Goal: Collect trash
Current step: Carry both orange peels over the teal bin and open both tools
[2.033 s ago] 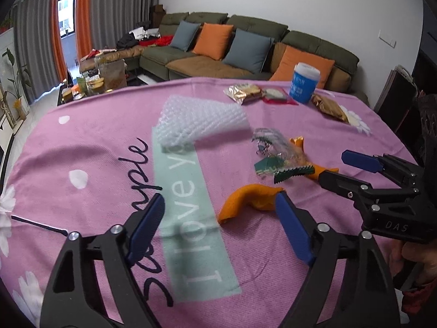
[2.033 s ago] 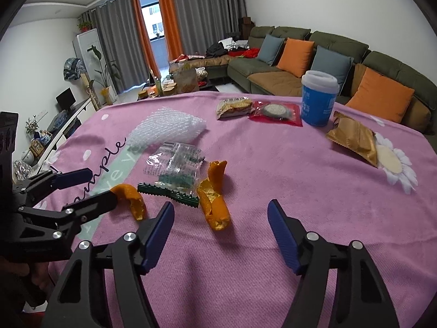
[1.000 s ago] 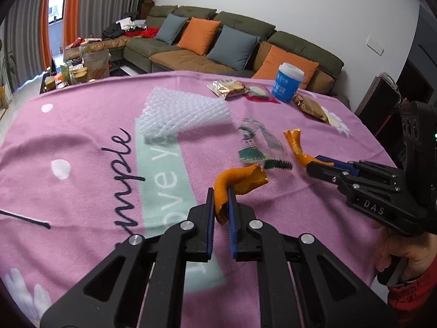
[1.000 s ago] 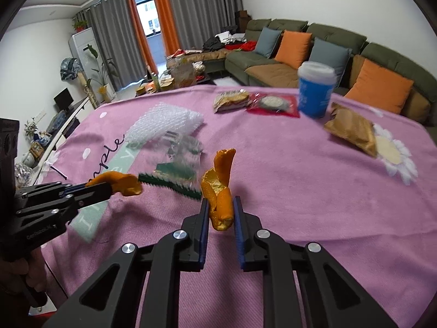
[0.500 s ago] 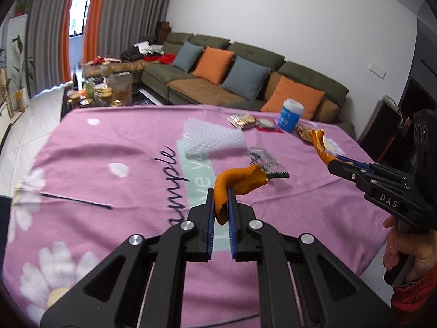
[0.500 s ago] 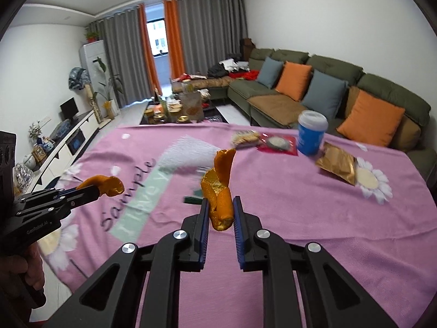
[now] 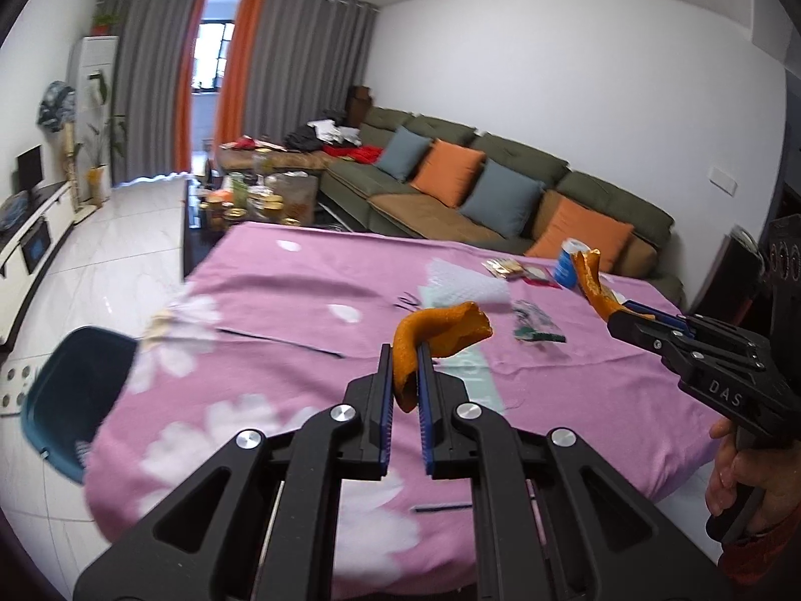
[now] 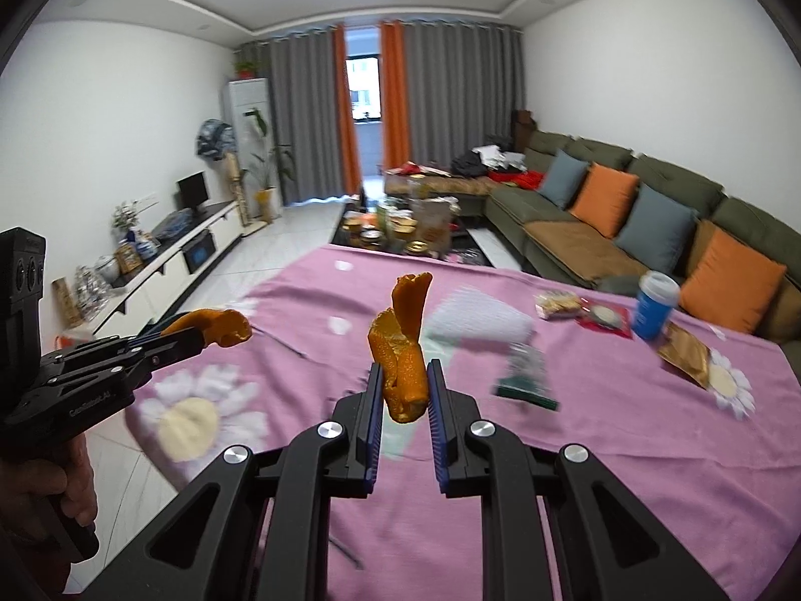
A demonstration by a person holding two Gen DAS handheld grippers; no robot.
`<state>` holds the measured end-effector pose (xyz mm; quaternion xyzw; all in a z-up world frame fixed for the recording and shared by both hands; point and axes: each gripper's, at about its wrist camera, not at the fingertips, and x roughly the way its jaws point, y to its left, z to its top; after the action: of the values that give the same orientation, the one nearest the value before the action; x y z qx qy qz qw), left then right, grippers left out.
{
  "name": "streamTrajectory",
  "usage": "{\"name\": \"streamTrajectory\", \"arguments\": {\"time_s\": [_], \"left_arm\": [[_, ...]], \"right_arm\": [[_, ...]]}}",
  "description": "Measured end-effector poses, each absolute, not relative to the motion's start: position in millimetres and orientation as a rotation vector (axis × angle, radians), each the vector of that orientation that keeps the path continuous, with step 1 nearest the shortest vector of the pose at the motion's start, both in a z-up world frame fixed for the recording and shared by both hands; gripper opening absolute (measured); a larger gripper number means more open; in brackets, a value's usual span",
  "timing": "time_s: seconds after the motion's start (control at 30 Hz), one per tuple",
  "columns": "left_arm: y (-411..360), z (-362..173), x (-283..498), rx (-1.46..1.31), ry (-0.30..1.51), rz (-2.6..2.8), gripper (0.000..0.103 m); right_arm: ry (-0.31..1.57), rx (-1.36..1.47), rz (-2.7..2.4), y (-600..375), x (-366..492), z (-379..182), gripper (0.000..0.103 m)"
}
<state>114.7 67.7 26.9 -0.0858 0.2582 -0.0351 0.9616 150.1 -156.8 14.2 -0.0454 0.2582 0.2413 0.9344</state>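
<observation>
On the desk (image 7: 310, 300), the foam sheet (image 7: 468, 283) lies near the far side. The cup (image 8: 655, 305) stands right of it; snack packets (image 8: 580, 308) lie between them. The bin (image 7: 75, 395) sits on the floor, left of the desk. The sofa (image 8: 626, 230) stands behind.

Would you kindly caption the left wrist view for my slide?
Left tongs clamp a curled orange peel strip above the pink floral tablecloth, blue bin at left.

Matt black plastic left gripper (image 7: 404, 380) with ribbed blue pads, bright metal rivets, matt dimpled orange peel (image 7: 440, 333), soft pink woven tablecloth (image 7: 310, 295), glossy gold foil packet (image 8: 683, 353), glossy white floor tiles (image 7: 125, 260), smooth blue plastic bin (image 7: 70, 400)
</observation>
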Motion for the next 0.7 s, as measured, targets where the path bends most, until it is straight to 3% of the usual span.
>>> {"name": "streamTrajectory", "arguments": {"time_s": [0.7], "left_arm": [[148,62,-14,-0.215,0.392,0.198,0.009]], "right_arm": [[0.48,-0.183,0.759,-56,90,23,0.015]]}}
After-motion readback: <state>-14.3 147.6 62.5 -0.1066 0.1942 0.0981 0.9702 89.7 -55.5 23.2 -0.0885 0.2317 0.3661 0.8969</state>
